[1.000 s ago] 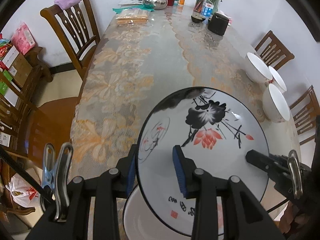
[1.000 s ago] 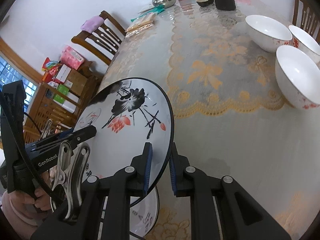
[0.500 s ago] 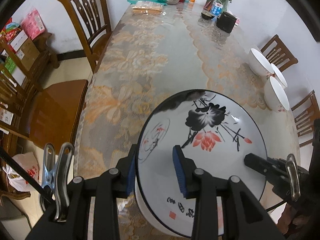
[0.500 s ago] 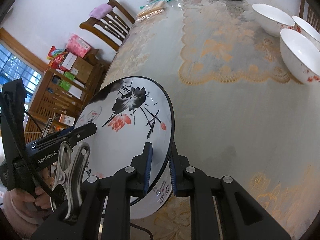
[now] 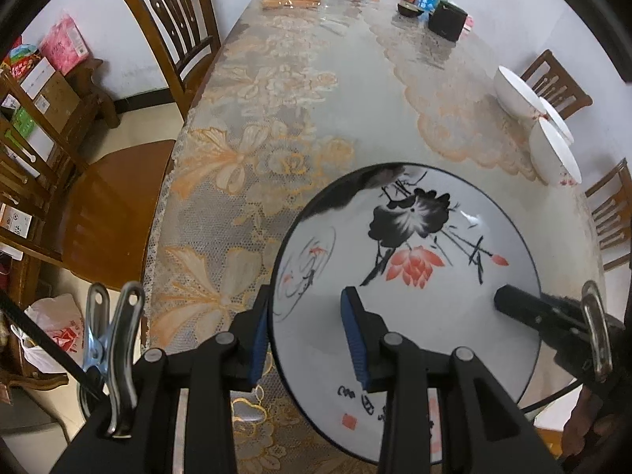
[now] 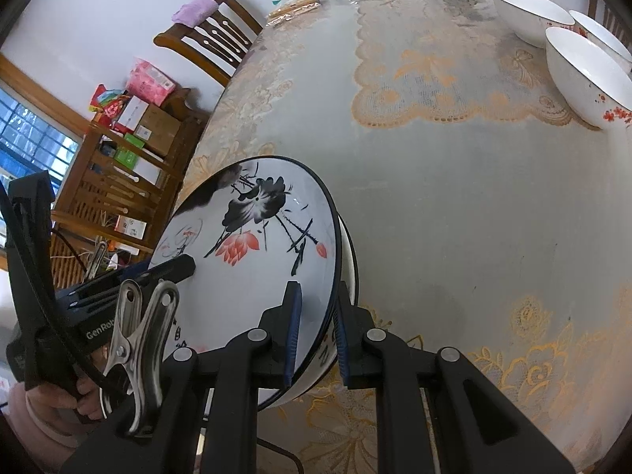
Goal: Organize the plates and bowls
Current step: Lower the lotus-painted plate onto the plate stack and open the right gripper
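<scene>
both grippers, left gripper (image 5: 306, 330) and right gripper (image 6: 314, 333), have jaws clamped on the round white lotus-painted plate (image 5: 403, 276), poised over another plate near the table (image 6: 454, 197) edge; next, i judge, lower it squarely, then release.

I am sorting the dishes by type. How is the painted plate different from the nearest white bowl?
The painted plate is wide and shallow with a dark rim and an ink lotus picture; the white bowl is deep, plain inside, with small red flowers outside. The plate is gripped at its edge by both grippers; the bowl stands free on the table. Both are white and round.
</scene>
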{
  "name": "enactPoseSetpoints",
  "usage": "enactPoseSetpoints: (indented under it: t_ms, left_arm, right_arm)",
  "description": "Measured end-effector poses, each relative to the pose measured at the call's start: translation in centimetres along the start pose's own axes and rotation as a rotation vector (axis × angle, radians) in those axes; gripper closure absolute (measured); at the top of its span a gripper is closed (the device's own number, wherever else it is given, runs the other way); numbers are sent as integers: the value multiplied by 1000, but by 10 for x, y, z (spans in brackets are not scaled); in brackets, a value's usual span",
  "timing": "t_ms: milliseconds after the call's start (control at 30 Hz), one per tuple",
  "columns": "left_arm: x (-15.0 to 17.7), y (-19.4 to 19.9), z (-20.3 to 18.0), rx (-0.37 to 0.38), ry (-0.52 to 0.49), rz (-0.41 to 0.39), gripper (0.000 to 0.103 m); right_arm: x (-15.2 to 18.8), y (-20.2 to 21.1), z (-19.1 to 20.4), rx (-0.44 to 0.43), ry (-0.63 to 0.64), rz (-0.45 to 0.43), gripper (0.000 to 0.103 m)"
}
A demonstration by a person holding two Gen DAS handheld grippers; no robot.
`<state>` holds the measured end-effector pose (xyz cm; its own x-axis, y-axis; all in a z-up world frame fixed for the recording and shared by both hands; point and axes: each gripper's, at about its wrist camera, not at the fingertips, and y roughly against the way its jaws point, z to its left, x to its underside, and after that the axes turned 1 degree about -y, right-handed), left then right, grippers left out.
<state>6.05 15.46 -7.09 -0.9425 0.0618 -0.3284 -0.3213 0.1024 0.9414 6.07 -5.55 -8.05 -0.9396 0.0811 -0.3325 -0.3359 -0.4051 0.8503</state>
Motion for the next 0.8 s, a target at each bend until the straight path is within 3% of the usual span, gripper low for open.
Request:
enactPoseSetpoints:
  t_ms: [267,567,800]
  left_arm:
    - [4,-8,8,25,34,13,67]
    - [8,-8,3,7,-23,-5,67]
    - [8,-10,4,14,-23,3,68]
  right_arm:
    - [2,-3,-3,-18,-23,9,85]
    - [4,-2,-17,-78,-133,-5,84]
    - [5,5,-9,-27,-101,-12,84]
